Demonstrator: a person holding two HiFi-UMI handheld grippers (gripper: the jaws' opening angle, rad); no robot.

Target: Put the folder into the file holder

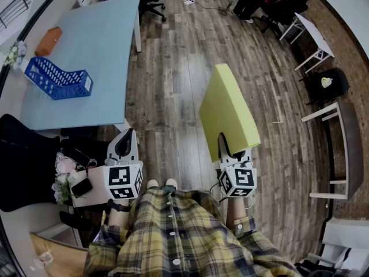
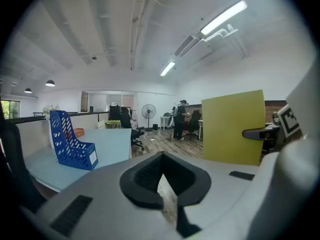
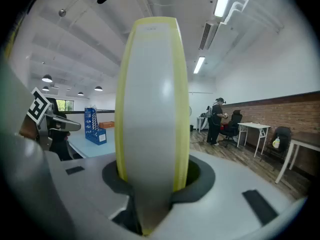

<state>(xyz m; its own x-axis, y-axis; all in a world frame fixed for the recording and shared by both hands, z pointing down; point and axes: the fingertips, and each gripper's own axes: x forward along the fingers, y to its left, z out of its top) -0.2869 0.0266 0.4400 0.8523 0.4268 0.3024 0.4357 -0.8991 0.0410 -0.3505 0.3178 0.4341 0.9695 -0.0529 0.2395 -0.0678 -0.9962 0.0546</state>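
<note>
While the yellow-green folder (image 1: 228,111) is gripped at its near edge by the right hand-held gripper (image 1: 226,148), it is held on edge over the wooden floor (image 1: 173,79), well apart from the file holder (image 1: 57,79). Seen from the right gripper view, the folder (image 3: 152,109) is pressed from both sides by the jaws of the right hand-held gripper (image 3: 152,184), which are kept partly apart by its thickness, and its narrow edge is turned toward the camera. The left hand-held gripper (image 1: 128,137) is held beside it at the left, near the corner of the counter (image 1: 98,39), with its jaws brought together and nothing between them, as is shown in the left gripper view (image 2: 162,179). The blue file holder is stood on the light blue counter near its left edge, with nothing seen inside it, and an orange object (image 1: 48,41) is laid further back on the same counter. From the left gripper view the folder (image 2: 232,126) is seen as a flat upright sheet at the right, with the file holder (image 2: 70,141) at the left on the counter (image 2: 112,144). A person (image 2: 179,120) is seen standing far off in the room.
</note>
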